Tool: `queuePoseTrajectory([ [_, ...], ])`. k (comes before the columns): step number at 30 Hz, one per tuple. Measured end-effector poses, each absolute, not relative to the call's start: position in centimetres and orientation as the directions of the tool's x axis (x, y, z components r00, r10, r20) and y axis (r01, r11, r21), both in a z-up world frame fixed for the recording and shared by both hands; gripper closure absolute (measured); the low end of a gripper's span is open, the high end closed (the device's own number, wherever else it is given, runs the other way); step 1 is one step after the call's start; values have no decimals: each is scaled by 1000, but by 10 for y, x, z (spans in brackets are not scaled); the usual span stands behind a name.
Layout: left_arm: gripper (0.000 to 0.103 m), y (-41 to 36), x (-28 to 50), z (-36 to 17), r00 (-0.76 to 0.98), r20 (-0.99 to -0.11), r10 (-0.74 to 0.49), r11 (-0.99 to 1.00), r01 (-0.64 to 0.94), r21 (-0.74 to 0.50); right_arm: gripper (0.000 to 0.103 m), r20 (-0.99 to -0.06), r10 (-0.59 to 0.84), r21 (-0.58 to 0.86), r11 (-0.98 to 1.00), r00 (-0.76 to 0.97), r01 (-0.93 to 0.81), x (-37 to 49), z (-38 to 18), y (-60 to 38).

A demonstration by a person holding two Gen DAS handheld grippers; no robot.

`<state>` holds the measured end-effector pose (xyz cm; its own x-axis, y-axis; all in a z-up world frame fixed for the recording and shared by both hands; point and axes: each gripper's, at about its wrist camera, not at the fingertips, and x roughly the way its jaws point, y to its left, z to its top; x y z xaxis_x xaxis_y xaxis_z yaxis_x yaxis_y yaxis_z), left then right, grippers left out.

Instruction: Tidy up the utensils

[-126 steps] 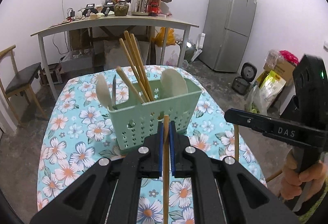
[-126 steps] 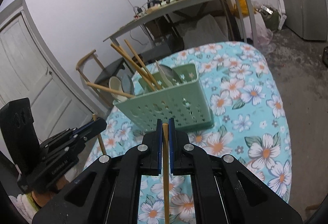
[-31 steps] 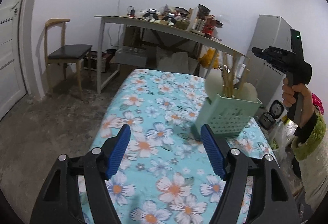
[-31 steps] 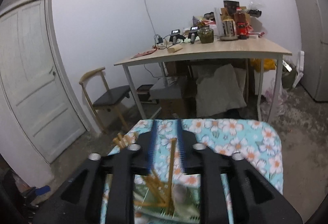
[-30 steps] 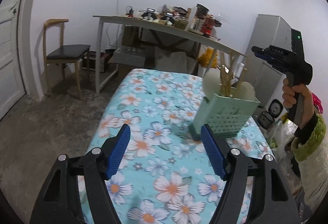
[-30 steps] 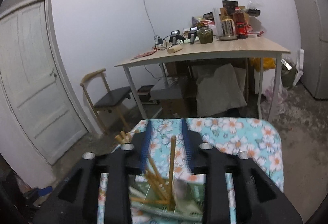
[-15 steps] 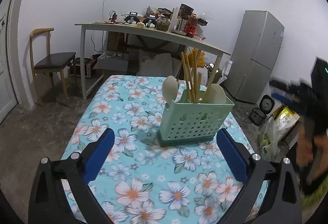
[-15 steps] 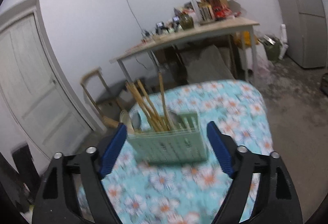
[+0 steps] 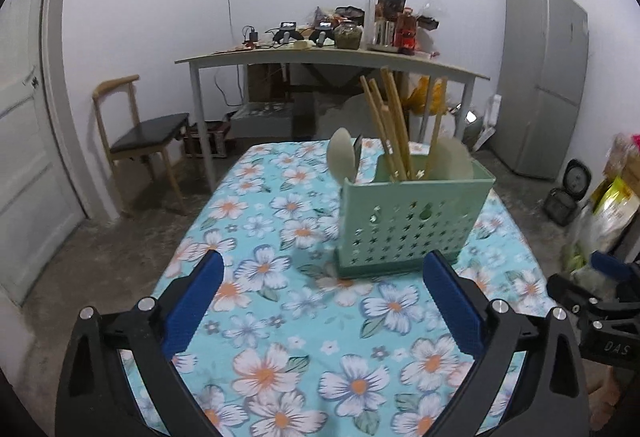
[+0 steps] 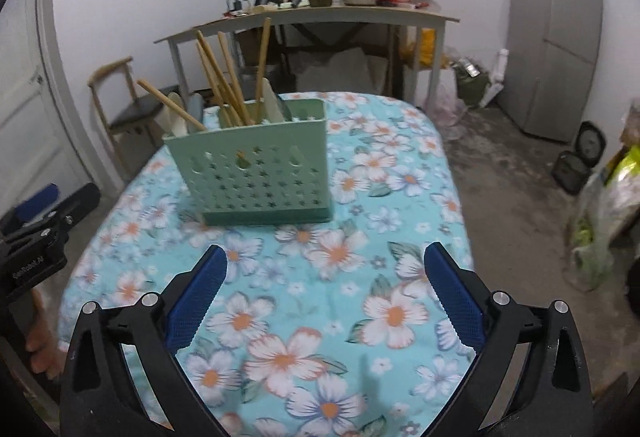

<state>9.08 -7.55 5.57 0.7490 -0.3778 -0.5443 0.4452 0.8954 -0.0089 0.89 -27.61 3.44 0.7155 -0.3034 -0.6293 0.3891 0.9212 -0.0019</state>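
Holding both the left gripper (image 9: 320, 293) and the right gripper (image 10: 326, 287) with jaws spread and empty, you leave the chopsticks (image 9: 390, 125) leaning in the green basket (image 10: 256, 173) on the tabletop (image 9: 280, 317), so nothing seems left to collect.

Left wrist view: looks forward and down over the floral surface (image 9: 256, 321), green caddy (image 9: 412, 221) right of centre. Right wrist view: similar downward angle, caddy (image 10: 256, 173) left of centre. Both share the caddy, surface and far cluttered table (image 9: 332, 57).
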Motion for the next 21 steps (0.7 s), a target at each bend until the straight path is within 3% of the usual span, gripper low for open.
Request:
queuePoseTrajectory([
  [12, 6, -61, 90, 47, 775, -572, -270, 953, 299, -46, 8, -616, -347, -45, 912, 707, 408, 2, 32, -269],
  [21, 6, -68, 85, 42, 746, -619, -245, 952, 307, -7, 8, -615, -359, -34, 902, 702, 431, -7, 34, -277],
])
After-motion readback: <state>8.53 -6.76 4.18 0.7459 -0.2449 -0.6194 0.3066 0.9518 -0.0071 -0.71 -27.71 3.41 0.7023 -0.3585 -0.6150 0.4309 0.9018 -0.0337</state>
